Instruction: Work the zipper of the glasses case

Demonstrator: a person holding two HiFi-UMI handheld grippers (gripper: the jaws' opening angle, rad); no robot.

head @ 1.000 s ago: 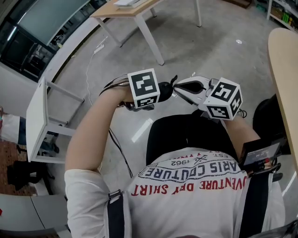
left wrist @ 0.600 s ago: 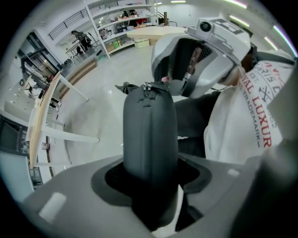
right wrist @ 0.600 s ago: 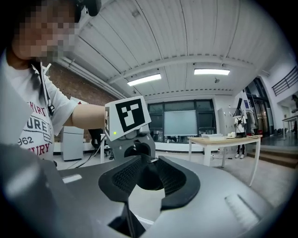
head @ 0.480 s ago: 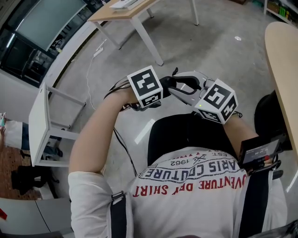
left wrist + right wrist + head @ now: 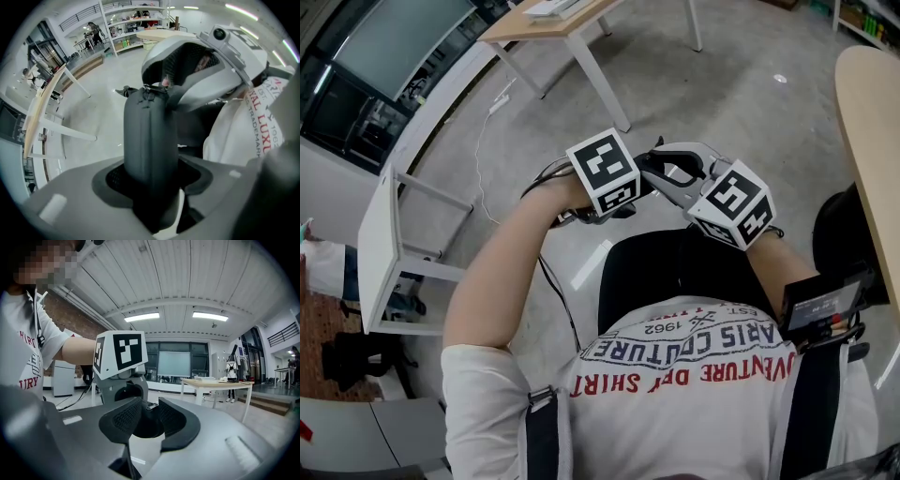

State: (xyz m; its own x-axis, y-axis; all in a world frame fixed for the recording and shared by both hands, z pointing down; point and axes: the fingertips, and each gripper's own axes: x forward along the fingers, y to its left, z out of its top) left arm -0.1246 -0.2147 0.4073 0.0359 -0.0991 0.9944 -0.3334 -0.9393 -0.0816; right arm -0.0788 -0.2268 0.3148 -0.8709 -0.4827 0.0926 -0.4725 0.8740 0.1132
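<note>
Bright, even indoor light comes from ceiling strip lights (image 5: 142, 316) — one pale glare streak lies on the floor (image 5: 589, 264). Both gripper views bow strongly outward into dark, vignetted corners, and their nearest foreground is soft.

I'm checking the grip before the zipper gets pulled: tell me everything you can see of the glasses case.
The glasses case is dark grey, matte and oblong, with a seam along its length. The left gripper is shut on its near end, so it sticks out from the jaws. A metal zipper pull sits at its far end. That end lies between the jaws of the right gripper, which have just been opening and do not press on it.
</note>
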